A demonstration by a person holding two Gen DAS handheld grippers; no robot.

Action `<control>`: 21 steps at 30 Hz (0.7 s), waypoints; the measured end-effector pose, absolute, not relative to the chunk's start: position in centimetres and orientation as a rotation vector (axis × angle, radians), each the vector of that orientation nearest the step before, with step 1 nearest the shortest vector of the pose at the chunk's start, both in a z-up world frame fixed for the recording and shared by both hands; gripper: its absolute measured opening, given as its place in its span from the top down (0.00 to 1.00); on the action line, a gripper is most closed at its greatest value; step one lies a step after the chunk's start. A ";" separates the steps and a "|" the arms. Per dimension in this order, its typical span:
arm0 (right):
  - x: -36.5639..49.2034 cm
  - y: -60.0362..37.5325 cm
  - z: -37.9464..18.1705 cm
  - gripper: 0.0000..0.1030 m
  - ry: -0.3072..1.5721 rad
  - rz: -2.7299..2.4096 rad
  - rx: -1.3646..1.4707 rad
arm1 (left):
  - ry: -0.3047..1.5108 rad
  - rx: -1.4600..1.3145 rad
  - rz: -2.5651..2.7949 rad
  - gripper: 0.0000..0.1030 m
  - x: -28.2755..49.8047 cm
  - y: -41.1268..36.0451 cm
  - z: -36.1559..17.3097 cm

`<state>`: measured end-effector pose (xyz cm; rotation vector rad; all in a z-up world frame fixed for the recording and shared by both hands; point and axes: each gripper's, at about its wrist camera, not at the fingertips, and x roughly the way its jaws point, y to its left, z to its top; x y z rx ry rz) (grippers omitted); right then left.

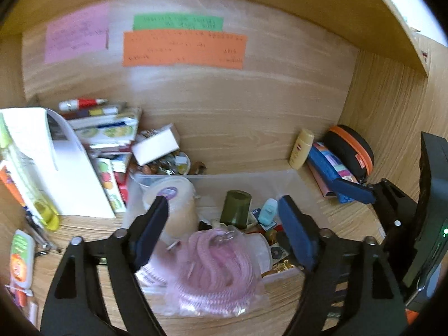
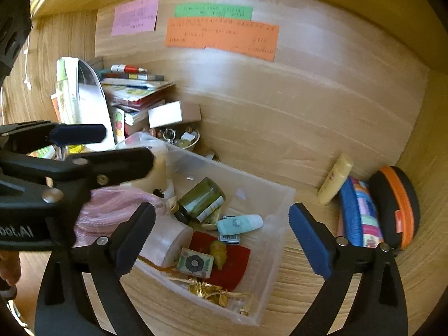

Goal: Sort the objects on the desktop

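Note:
A clear plastic bin (image 2: 280,207) on the wooden desk holds a green jar (image 2: 201,200), a light blue tube (image 2: 240,224), a red pouch (image 2: 235,260), gold clips (image 2: 212,291) and a cream tub (image 1: 176,204). A bag of pink coiled cord (image 1: 215,268) lies at the bin's left end. My left gripper (image 1: 224,229) is open, its fingers on either side of the bag from above. It also shows in the right wrist view (image 2: 103,148). My right gripper (image 2: 221,240) is open and empty above the bin's near side.
A pile of books and papers (image 1: 92,145) and a white box (image 1: 155,144) stand at the back left. A yellow bottle (image 2: 334,179), a blue pouch (image 2: 358,218) and a black-and-orange case (image 2: 394,207) lie at the right. Coloured notes (image 2: 221,32) hang on the back wall.

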<state>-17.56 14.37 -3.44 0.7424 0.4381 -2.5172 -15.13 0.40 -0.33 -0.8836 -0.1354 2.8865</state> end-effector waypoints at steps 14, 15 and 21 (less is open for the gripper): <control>-12.5 18.3 -1.4 0.02 0.330 -2.633 0.689 | -0.013 -0.720 3.050 0.01 -7.4 1.3 1.8; -12.0 18.7 -1.4 0.00 0.319 -2.656 0.686 | -0.014 -0.715 3.063 0.01 -6.8 1.4 1.7; -9.1 20.3 -1.1 0.00 0.298 -2.719 0.670 | -0.021 -0.702 3.074 0.01 -4.4 1.9 0.9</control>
